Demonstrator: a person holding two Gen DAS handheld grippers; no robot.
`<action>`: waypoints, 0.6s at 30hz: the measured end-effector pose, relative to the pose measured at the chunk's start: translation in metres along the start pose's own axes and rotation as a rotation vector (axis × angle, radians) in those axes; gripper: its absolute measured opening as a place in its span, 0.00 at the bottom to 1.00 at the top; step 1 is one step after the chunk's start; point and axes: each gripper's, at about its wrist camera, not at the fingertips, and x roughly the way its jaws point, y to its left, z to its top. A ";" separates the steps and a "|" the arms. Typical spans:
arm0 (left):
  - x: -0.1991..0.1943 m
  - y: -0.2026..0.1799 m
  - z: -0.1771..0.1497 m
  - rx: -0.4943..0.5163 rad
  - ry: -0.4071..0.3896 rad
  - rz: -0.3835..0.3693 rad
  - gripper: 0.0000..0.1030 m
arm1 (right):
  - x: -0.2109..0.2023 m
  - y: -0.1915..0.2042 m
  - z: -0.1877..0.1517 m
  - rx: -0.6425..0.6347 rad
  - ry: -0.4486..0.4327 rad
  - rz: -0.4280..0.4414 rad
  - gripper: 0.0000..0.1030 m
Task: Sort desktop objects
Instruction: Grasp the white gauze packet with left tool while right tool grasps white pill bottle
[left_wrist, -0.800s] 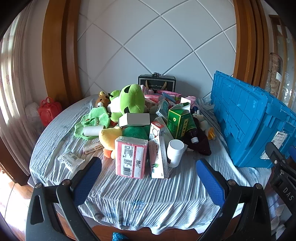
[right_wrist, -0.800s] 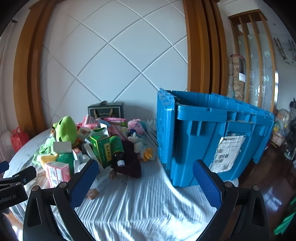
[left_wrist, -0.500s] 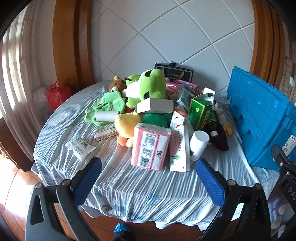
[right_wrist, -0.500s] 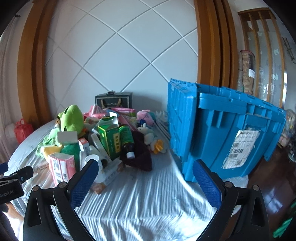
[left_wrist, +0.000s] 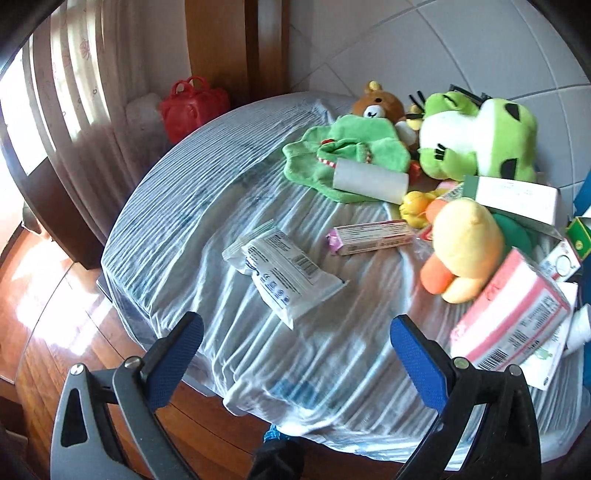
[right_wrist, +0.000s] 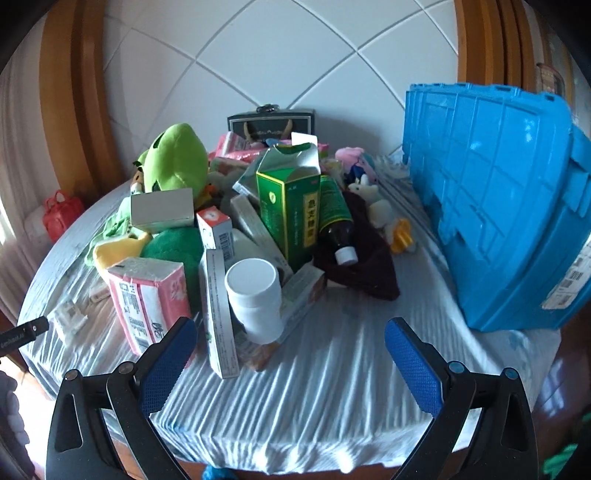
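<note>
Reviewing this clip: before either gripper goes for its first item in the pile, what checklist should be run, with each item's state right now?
1. Left gripper open and empty: ok.
2. Right gripper open and empty: ok.
3. White sachet pack lies flat and apart from the pile, ahead of the left gripper: ok.
4. White bottle free to lift: not ok, it leans among boxes in the pile.
5. Blue crate ready to take items: cannot tell, only its outside shows, and it looks tipped on its side.
6. Tablecloth flat: not ok, it is wrinkled and could snag.
</note>
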 end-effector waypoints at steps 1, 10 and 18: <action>0.012 0.004 0.005 -0.005 0.016 0.005 0.97 | 0.009 0.001 0.002 0.006 0.017 0.004 0.92; 0.093 0.006 0.029 -0.047 0.126 0.027 0.96 | 0.065 0.009 0.013 0.017 0.115 0.031 0.69; 0.113 -0.006 0.028 0.006 0.193 -0.040 0.58 | 0.093 0.015 0.021 0.017 0.157 0.061 0.43</action>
